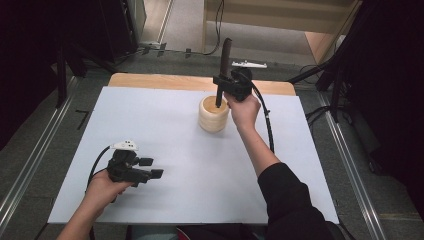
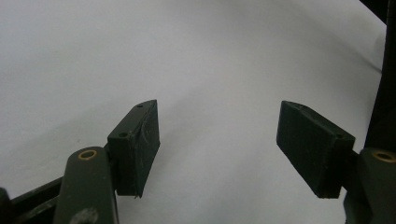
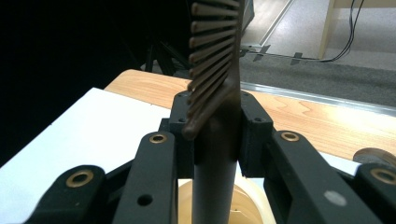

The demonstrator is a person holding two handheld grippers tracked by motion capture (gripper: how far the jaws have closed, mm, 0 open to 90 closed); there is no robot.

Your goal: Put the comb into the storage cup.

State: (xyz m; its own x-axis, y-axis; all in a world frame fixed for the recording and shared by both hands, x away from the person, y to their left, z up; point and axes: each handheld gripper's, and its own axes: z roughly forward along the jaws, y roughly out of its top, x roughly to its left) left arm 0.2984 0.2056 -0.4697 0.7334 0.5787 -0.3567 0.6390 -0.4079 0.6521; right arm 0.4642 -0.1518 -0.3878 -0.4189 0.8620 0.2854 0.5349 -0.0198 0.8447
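Note:
A dark comb (image 1: 226, 52) stands upright, teeth end up, with my right gripper (image 1: 222, 82) shut on its handle. The handle's lower end reaches into the mouth of a cream round cup (image 1: 213, 117) at the table's far middle. In the right gripper view the comb (image 3: 215, 56) rises between the jaws of the right gripper (image 3: 215, 135), and the cup (image 3: 243, 205) lies just below. My left gripper (image 1: 151, 167) hovers low over the near left of the table. In the left gripper view the left gripper (image 2: 219, 144) is open, with bare white surface between its pads.
A white sheet (image 1: 175, 150) covers the table, leaving a wooden strip (image 1: 150, 80) bare along the far edge. Metal rails (image 1: 30, 165) run along both sides on the floor. Cables and dark stands (image 1: 330, 75) sit beyond the far right corner.

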